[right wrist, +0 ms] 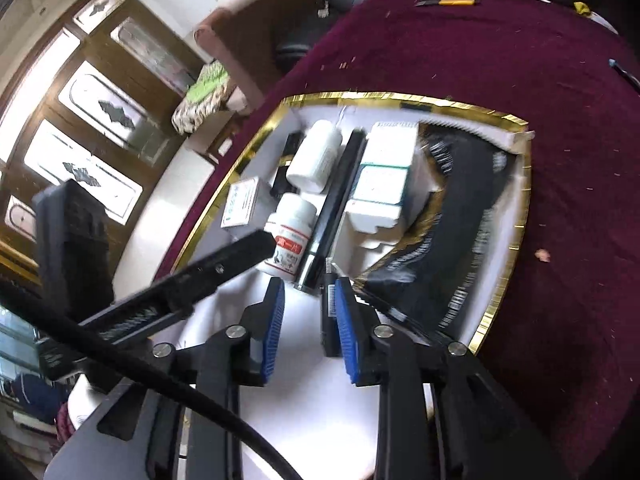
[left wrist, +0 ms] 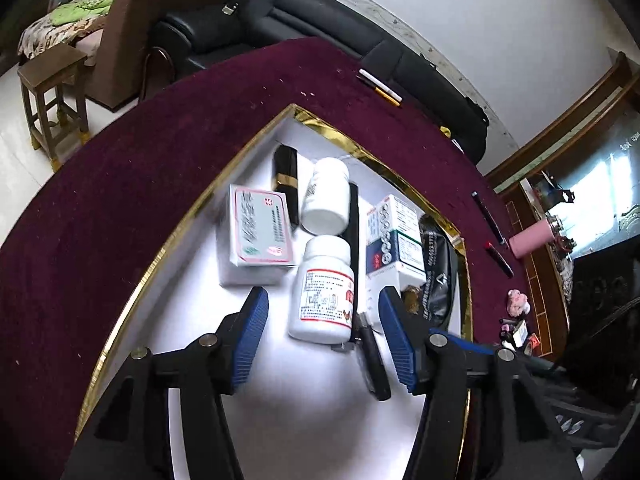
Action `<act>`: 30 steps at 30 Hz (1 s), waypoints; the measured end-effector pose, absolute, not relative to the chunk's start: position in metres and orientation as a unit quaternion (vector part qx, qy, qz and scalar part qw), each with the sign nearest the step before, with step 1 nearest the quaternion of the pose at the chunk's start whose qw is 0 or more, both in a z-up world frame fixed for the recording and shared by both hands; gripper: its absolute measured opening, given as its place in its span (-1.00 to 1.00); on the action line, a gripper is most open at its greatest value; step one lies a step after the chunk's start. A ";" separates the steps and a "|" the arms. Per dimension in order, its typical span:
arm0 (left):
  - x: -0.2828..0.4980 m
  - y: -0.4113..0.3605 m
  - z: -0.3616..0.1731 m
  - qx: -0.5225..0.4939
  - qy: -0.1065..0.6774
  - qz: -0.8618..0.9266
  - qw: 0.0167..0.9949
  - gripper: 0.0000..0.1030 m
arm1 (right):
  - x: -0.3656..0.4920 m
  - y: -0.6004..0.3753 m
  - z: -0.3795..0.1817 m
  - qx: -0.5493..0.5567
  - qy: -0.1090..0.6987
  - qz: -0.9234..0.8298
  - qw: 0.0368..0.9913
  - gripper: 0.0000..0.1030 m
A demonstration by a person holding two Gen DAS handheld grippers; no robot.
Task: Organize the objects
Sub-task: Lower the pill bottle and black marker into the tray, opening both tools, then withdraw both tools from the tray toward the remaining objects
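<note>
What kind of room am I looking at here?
Most likely a home living room: a black leather sofa behind the table with the maroon cloth, a wooden stool, and wood-framed glass doors.

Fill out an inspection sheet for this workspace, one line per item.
Surface: maroon tablecloth under white gold-rimmed tray.
Job's things: two white bottles, medicine boxes, black tube, dark pouch in the tray.
Clutter: pens, lipstick on the cloth.
Grippers: left claw open over the tray; right claw open, black clip beside one pad.
Cables: black cable.
Surroundings: sofa, stool.
</note>
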State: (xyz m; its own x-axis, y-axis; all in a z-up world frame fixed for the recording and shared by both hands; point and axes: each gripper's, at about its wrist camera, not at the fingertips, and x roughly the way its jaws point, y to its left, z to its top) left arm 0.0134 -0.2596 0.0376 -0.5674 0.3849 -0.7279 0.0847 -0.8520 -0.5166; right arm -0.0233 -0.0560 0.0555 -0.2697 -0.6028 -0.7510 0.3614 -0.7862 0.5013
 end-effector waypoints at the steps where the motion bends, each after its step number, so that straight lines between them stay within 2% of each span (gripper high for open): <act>1: 0.014 -0.259 0.038 -0.459 -0.254 0.847 0.086 0.00 | -0.022 -0.050 0.057 0.518 -0.123 -0.790 0.303 -0.32; 10: 0.028 -0.235 0.029 -0.489 -0.220 0.839 0.087 0.00 | 0.000 -0.003 0.051 0.513 -0.166 -0.789 0.295 -0.32; 14: 0.055 -0.238 0.057 -0.429 -0.226 0.872 0.068 0.00 | 0.011 0.035 0.075 0.468 -0.165 -0.820 0.284 -0.32; 17: 0.087 -0.229 0.104 -0.342 -0.212 0.912 0.079 0.05 | 0.035 0.086 0.119 0.370 -0.150 -0.889 0.222 -0.33; 18: 0.099 -0.223 0.124 -0.303 -0.203 0.927 0.085 0.14 | 0.047 0.105 0.134 0.328 -0.142 -0.914 0.192 -0.21; 19: 0.108 -0.216 0.139 -0.271 -0.193 0.939 0.090 0.31 | 0.063 0.127 0.147 0.275 -0.136 -0.939 0.153 0.31; 20: 0.120 -0.205 0.156 -0.232 -0.176 0.952 0.098 0.51 | 0.072 0.143 0.153 0.237 -0.141 -0.953 0.125 0.67; 21: 0.127 -0.195 0.168 -0.203 -0.161 0.960 0.109 0.63 | 0.084 0.168 0.155 0.186 -0.163 -0.964 0.097 0.99; 22: 0.132 -0.182 0.176 -0.181 -0.150 0.963 0.130 0.92 | 0.087 0.188 0.151 0.166 -0.189 -0.965 0.079 1.00; 23: 0.130 -0.169 0.179 -0.176 -0.149 0.959 0.166 0.98 | 0.079 0.205 0.145 0.180 -0.213 -0.958 0.062 1.00; 25: 0.111 -0.138 0.173 -0.235 -0.149 0.937 0.210 0.98 | 0.050 0.238 0.120 0.276 -0.257 -0.923 0.073 0.99; 27: 0.091 -0.103 0.155 -0.295 -0.133 0.919 0.226 0.97 | 0.040 0.266 0.095 0.311 -0.285 -0.904 0.064 0.87; 30: 0.072 -0.047 0.128 -0.346 -0.088 0.897 0.258 0.96 | 0.035 0.285 0.070 0.329 -0.257 -0.909 0.009 0.87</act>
State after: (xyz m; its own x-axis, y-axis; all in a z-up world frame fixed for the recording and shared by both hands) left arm 0.0715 -0.0466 0.1280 -0.6265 0.5251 -0.5760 -0.4026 -0.8508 -0.3376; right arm 0.0346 0.2850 0.0698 -0.7830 -0.1857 -0.5937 -0.1524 -0.8680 0.4726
